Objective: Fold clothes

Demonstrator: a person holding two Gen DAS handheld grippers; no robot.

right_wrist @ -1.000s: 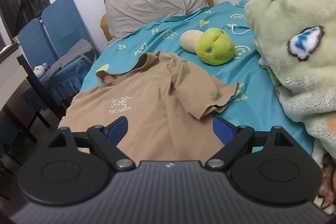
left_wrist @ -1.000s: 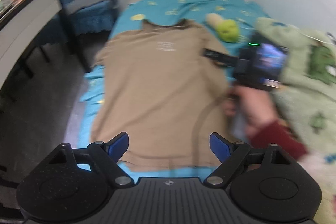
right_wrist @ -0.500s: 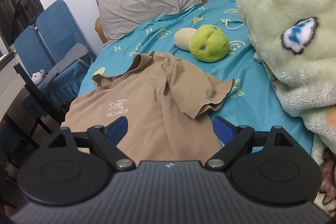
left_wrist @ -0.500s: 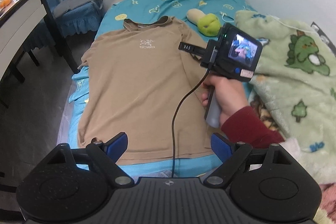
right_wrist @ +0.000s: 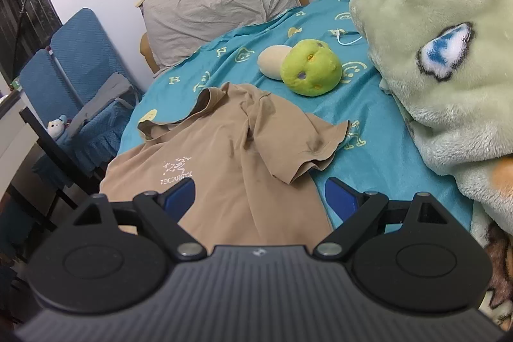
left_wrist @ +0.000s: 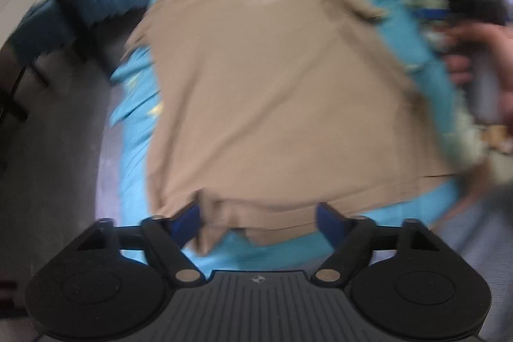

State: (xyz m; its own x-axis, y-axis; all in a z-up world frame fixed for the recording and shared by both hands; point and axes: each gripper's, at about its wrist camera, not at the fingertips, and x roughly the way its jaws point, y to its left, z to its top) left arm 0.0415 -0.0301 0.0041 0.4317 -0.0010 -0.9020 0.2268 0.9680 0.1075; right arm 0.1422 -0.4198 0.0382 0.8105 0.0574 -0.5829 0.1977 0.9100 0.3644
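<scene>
A tan short-sleeved shirt [left_wrist: 272, 92] lies face up on the teal bed sheet [left_wrist: 134, 117], collar toward the pillow. The left wrist view is blurred by motion. My left gripper [left_wrist: 258, 221] is open, its blue fingertips straddling the shirt's bottom hem, which is rumpled there. In the right wrist view the shirt [right_wrist: 224, 156] shows its white logo and its right sleeve [right_wrist: 307, 146] folded loosely. My right gripper [right_wrist: 259, 201] is open and empty, low over the shirt's right side below the sleeve. It also shows in the left wrist view [left_wrist: 474, 2], held by a hand.
A green plush toy [right_wrist: 309, 71] and a cream one [right_wrist: 272, 66] lie above the shirt. A fluffy green blanket [right_wrist: 449, 85] is piled along the right. A grey pillow [right_wrist: 218, 12] is at the head. Blue chairs [right_wrist: 77, 79] and a desk stand left of the bed.
My left gripper has dropped down and forward to the shirt's bottom hem, blurring its view. My right gripper has edged slightly closer to the shirt.
</scene>
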